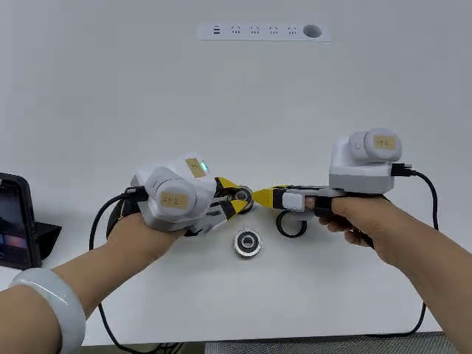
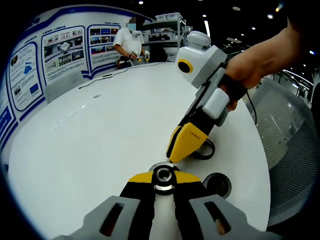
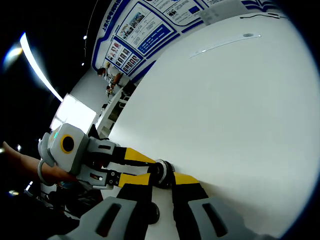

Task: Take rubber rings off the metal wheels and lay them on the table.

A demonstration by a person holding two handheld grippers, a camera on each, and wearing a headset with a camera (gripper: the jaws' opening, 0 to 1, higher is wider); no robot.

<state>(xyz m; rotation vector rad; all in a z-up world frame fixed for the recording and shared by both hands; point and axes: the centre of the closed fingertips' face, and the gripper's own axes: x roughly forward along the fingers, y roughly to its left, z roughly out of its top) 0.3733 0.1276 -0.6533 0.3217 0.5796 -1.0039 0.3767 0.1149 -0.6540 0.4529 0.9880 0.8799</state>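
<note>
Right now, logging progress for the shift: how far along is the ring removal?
Done: one loose rubber ring lies on the table. In hand: the left claw clamps a wheel, the right claw at its rim. Left: the second wheel on the table seems to wear its ring.

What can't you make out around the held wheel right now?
Head view: the left gripper and right gripper cover the rim of the wheel, so a ring on it cannot be confirmed.
Left gripper view: the right gripper's tips end behind the wheel; open or shut unclear.
Head view: the right gripper hides the top of the loose ring.
Head view: the left edge cuts off the tablet.
</note>
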